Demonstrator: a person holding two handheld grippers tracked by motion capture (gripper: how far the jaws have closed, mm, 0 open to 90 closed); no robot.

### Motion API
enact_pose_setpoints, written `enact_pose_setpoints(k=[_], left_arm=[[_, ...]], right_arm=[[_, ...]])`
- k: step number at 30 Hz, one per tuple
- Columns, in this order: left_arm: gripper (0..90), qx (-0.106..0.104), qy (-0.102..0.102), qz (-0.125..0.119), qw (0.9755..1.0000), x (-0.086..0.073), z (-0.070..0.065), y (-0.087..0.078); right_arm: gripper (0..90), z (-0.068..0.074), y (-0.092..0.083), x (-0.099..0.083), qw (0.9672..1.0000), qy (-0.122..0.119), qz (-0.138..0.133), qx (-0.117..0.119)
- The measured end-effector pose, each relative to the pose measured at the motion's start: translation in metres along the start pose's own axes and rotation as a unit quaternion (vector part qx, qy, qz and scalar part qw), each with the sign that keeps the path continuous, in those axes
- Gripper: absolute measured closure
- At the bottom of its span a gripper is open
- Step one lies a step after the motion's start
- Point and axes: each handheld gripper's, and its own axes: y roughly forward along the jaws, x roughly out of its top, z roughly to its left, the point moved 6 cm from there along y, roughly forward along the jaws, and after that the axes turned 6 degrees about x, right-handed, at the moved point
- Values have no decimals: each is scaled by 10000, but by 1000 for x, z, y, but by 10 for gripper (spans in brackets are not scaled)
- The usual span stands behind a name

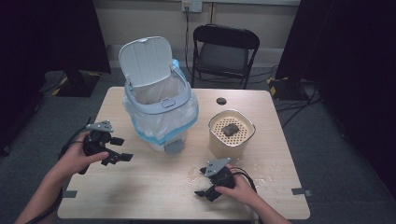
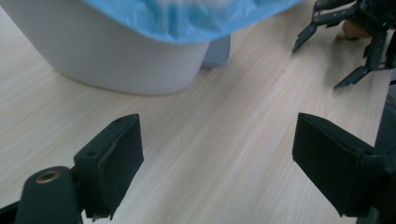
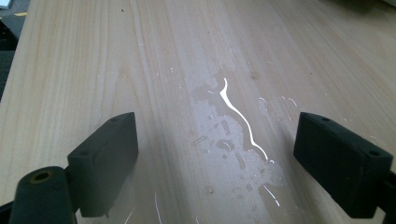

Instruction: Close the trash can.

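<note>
A white pedal bin (image 1: 161, 112) stands on the wooden table (image 1: 140, 196) with its lid up and a clear and blue bag liner folded over its rim. To its right sits a cream container (image 1: 231, 135) with a perforated top and a dark lump (image 1: 230, 129) on it. My left gripper (image 1: 122, 149) hovers left of the bin, open, nothing between its jaws; in the left gripper view (image 2: 217, 168) it faces the bin's base (image 2: 116, 56) and blue liner (image 2: 187, 16). My right gripper (image 1: 205, 192) rests near the front edge, open and empty, over a wet patch (image 3: 233, 135).
Small white specks and droplets (image 1: 196, 175) lie on the table before the cream container. The bin's grey pedal (image 1: 173, 147) points toward the front. A black folding chair (image 1: 224, 51) stands behind the table. Tape marks the front corners (image 1: 301, 191).
</note>
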Motion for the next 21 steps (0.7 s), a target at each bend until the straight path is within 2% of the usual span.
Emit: enact_pose_setpoints(k=[7, 9, 13, 17, 18, 21], left_arm=[[159, -25, -79, -259, 9996, 32, 12, -23], [159, 29, -2, -245, 9997, 40, 16, -30], [159, 106, -36, -386, 9992, 56, 21, -40], [159, 189, 10, -332, 9993, 66, 26, -45], [159, 280, 41, -293, 9992, 70, 29, -47], [159, 257, -73, -383, 9989, 78, 35, -51]], right_arm=[[131, 0, 0, 0, 10000, 6, 2, 0], [131, 0, 0, 0, 10000, 6, 2, -1], [131, 0, 0, 0, 10000, 10, -1, -11], [131, 0, 0, 0, 10000, 1, -5, -13], [131, 0, 0, 0, 10000, 6, -4, -12], [131, 0, 0, 0, 10000, 4, -6, -9]])
